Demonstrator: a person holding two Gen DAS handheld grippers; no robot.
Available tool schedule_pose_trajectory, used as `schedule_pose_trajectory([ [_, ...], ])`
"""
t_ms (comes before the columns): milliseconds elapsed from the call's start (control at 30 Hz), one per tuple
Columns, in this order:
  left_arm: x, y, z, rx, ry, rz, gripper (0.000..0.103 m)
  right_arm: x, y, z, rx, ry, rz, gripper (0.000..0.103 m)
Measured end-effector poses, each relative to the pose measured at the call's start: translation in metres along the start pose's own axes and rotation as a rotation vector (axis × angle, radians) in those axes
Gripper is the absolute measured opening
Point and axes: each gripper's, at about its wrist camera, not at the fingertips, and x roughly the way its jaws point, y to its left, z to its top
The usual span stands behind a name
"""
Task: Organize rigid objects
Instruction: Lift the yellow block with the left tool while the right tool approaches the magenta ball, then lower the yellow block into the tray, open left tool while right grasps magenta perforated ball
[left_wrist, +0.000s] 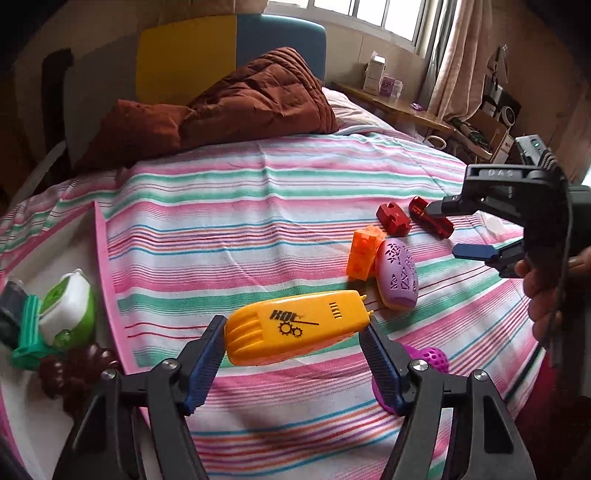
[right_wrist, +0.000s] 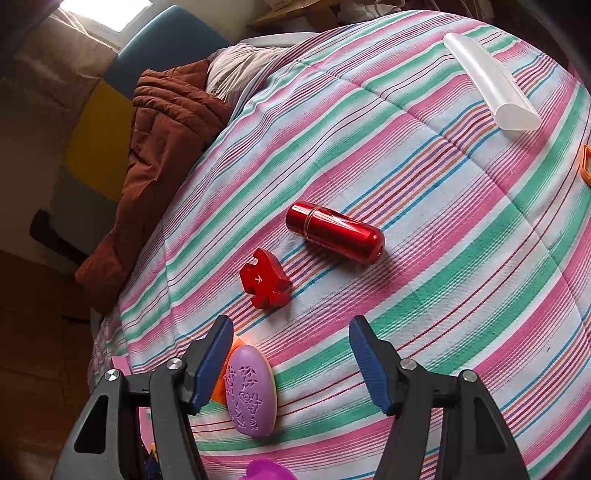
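My left gripper (left_wrist: 295, 332) is shut on a yellow plastic toy (left_wrist: 295, 328) with a gear print and holds it just above the striped bed. Beyond it lie an orange block (left_wrist: 362, 254) and a purple oval case (left_wrist: 397, 273), a red puzzle piece (left_wrist: 393, 218) and a red capsule (left_wrist: 436, 219). My right gripper (right_wrist: 290, 332) is open and empty over the sheet, with the purple oval case (right_wrist: 251, 395) beside its left finger. The red puzzle piece (right_wrist: 264, 282) and the red capsule (right_wrist: 334, 232) lie ahead of it. It also shows in the left wrist view (left_wrist: 448, 229).
A pink-rimmed white tray (left_wrist: 101, 258) at the left holds a green and white item (left_wrist: 70, 306), a teal piece and a dark brown piece (left_wrist: 77, 373). A purple spiky ball (left_wrist: 430, 358) lies under the left gripper. A translucent white tube (right_wrist: 491, 81) lies far right. A brown quilt (left_wrist: 236, 107) is at the headboard.
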Motion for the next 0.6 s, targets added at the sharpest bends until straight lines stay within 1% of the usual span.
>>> schedule_pose_trajectory([
  [133, -0.040, 0.007, -0.004, 0.004, -0.061, -0.005, 0.073, 0.005, 0.006, -0.008, -0.040, 0.040, -0.004, 0.066],
  [233, -0.063, 0.014, -0.006, 0.001, -0.103, -0.003, 0.073, 0.001, 0.024, -0.022, -0.131, 0.058, -0.013, 0.066],
  [367, -0.087, 0.032, -0.013, -0.031, -0.135, -0.005, 0.073, -0.007, 0.051, -0.055, -0.301, 0.113, 0.019, 0.066],
  [500, -0.105, 0.053, -0.021, -0.076, -0.156, -0.001, 0.073, -0.017, 0.069, -0.097, -0.470, 0.128, -0.013, 0.066],
  [600, -0.117, 0.069, -0.028, -0.117, -0.171, 0.008, 0.073, -0.020, 0.069, -0.124, -0.517, 0.118, -0.044, 0.066],
])
